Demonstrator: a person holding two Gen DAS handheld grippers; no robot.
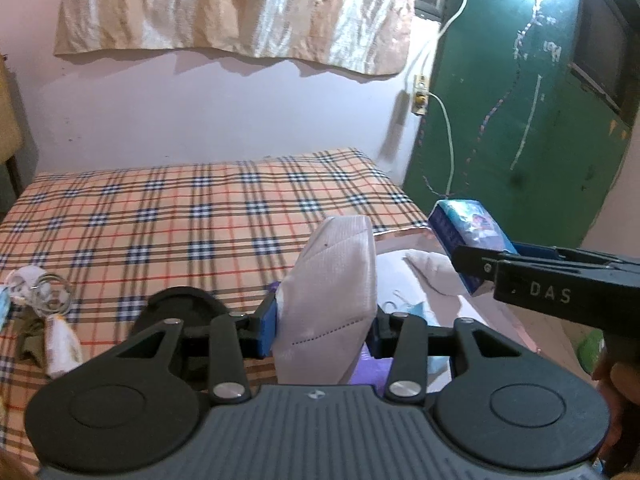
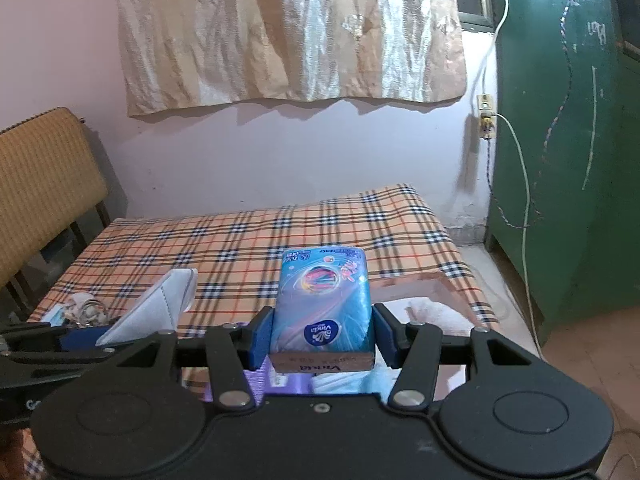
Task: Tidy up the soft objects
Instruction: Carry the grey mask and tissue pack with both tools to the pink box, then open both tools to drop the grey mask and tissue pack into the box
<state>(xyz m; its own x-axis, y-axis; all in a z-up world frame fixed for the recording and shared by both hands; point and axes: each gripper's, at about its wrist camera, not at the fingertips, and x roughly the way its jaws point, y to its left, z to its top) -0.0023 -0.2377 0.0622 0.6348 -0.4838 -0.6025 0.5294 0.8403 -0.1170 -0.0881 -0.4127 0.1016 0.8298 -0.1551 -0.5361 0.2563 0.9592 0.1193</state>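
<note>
Your left gripper (image 1: 324, 328) is clamped on a folded white face mask (image 1: 336, 280), the blue pads pressing its lower half from both sides. The mask stands upright between the fingers and rises well above them, its folded top edge tipped a little to the right. It hangs in the air above the near right corner of the plaid bed (image 1: 180, 216).

Your right gripper (image 2: 322, 336) has a blue tissue pack (image 2: 324, 304) squeezed between its pads. The pack points straight ahead along the fingers, printed face up, with its near end sitting just inside the jaws. From the left camera you see that same pack off to the right, a bit higher than the mask and clear of it.

Below both grippers lies a white sheet, with a crumpled white cloth (image 1: 432, 272) on it, near the bed's right edge. Just under the fingers something purple and pale blue shows, too hidden to name.

Far to your left on the bed sits a small heap of odds and ends (image 1: 40, 300), well apart from both loads.
</note>
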